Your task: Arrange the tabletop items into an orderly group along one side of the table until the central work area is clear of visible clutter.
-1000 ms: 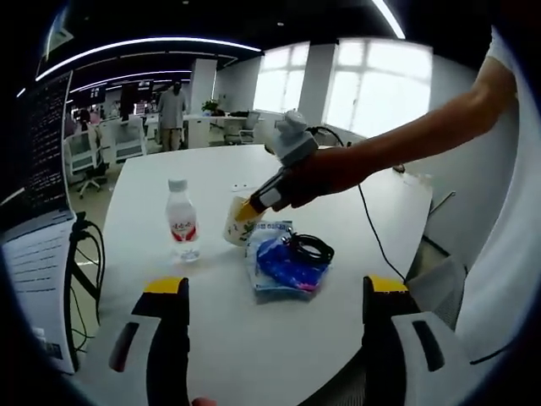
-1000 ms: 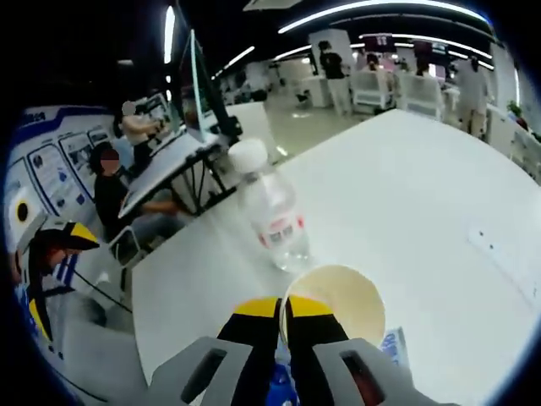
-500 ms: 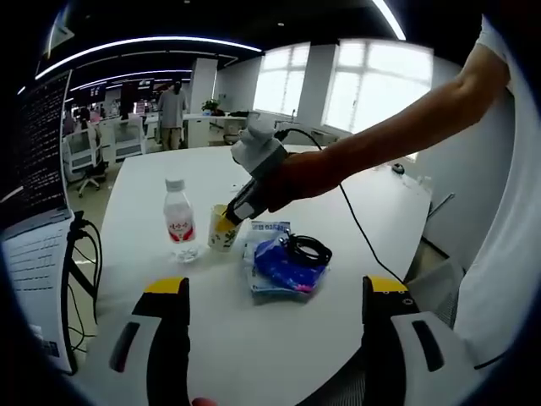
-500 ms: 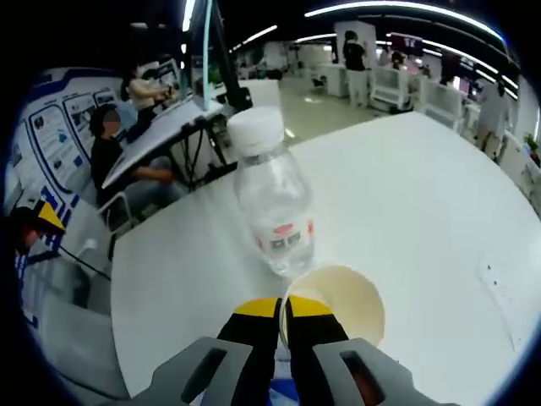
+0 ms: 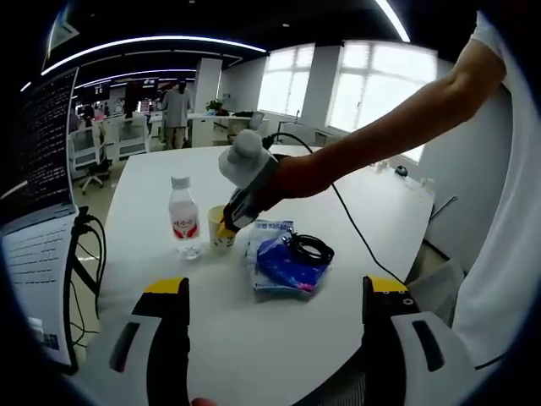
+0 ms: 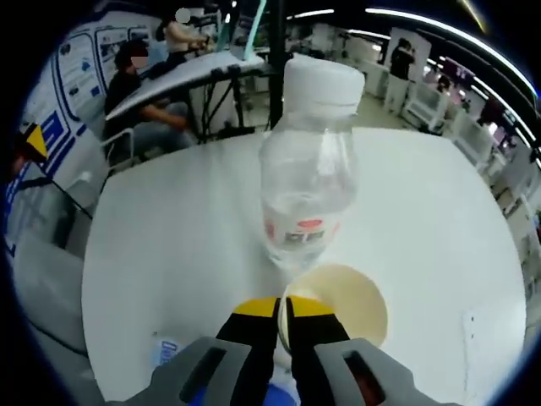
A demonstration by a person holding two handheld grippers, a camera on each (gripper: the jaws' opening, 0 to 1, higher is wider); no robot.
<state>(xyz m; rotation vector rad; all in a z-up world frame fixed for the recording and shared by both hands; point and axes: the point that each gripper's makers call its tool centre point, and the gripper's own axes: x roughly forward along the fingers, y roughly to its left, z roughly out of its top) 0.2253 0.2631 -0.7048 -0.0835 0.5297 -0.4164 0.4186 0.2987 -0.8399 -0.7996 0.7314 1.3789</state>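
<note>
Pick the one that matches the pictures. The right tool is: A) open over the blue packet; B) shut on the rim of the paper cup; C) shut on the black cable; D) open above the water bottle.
B: in the right gripper view the right tool has its jaws closed on the rim of the paper cup, with the water bottle standing just beyond it on the white table.
</note>
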